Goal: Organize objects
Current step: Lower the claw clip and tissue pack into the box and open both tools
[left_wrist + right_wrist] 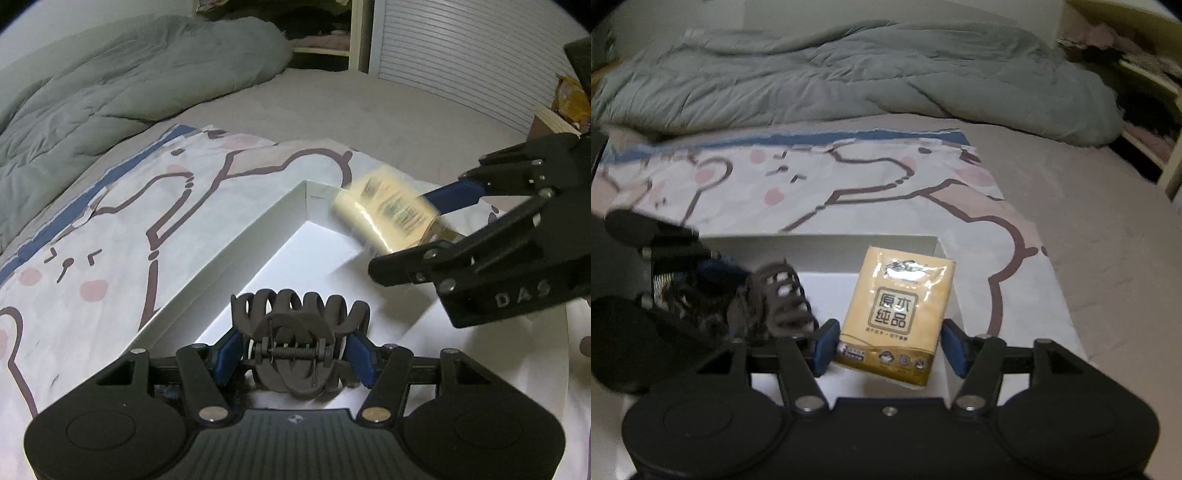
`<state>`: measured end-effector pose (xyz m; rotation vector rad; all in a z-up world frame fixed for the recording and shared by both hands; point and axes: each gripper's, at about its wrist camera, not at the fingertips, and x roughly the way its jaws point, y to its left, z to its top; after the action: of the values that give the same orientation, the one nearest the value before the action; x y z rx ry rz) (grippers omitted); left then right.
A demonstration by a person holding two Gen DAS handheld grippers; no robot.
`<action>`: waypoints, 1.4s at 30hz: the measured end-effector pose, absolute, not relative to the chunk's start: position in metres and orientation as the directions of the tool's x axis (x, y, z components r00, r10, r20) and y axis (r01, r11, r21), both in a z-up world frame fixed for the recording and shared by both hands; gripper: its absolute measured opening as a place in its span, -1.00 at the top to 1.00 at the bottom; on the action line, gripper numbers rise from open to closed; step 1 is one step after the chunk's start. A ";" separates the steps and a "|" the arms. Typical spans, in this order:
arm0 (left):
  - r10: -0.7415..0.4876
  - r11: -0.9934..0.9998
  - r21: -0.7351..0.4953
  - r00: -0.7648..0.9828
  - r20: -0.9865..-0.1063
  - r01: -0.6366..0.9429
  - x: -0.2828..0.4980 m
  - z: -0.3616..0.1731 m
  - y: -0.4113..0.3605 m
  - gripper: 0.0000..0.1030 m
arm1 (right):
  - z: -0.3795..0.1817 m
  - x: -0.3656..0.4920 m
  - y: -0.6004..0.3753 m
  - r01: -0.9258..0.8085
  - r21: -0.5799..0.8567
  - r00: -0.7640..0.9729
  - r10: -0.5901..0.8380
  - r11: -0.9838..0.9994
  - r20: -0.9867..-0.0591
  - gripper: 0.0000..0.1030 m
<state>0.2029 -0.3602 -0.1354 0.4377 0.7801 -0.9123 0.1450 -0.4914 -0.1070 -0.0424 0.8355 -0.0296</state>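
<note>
Left gripper (293,356) clamped on a dark hair claw clip (299,343): blue fingers (227,354) press its two sides. Clip's long axis runs across the gripper, side to side; teeth point up and away from the camera, spring hinge faces the camera. It hangs over the near part of the white box (236,236), above the box floor; whether it touches the floor cannot be told.

Right gripper (888,345) has a yellow tissue pack (899,317) between its fingers (823,347). Left finger sits at the pack's lower corner; the right finger stands just clear of the pack's edge, a narrow gap showing. Fingers apart, not pressing on both sides. Pack's long axis points away from the gripper, printed face up, tilted slightly clockwise in the right wrist view. Far end of the pack overlaps the box's right wall and far right corner.

Box is shallow, open-topped, thin upright walls, lying on a cartoon-print sheet (122,206) spread on the bed (332,103). Box floor bare between clip and pack. Crumpled grey duvet (122,74) well beyond the sheet.

Both grippers angle downward into the box from adjacent sides, near each other; each shows in the other's view.
</note>
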 end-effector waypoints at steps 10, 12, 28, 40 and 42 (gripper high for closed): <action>-0.546 0.611 -0.035 0.389 -0.742 0.791 0.205 -0.124 -0.354 -0.53 | -0.103 0.141 -0.506 0.099 0.020 0.662 -0.051 0.995 -0.747 -0.49; -0.546 0.616 -0.036 0.394 -0.740 0.787 0.203 -0.120 -0.350 -0.53 | -0.102 0.140 -0.507 0.103 0.024 0.659 -0.050 0.994 -0.750 -0.48; -0.549 0.700 -0.134 0.410 -0.728 0.701 0.205 -0.101 -0.326 -0.53 | -0.137 0.145 -0.492 0.048 0.014 0.430 -0.008 0.999 -0.903 0.82; -0.541 0.705 -0.122 0.419 -0.729 0.699 0.197 -0.096 -0.325 -0.52 | -0.124 0.142 -0.509 0.177 0.052 0.574 -0.060 0.983 -0.816 0.81; -0.540 0.710 -0.125 0.422 -0.728 0.694 0.195 -0.092 -0.323 -0.52 | -0.121 0.140 -0.509 0.167 0.053 0.578 -0.054 0.984 -0.815 0.81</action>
<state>0.1947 -0.3228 -0.0920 0.2068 0.8283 -0.7793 0.1402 -0.5090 -0.1215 0.1295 0.9469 -0.1300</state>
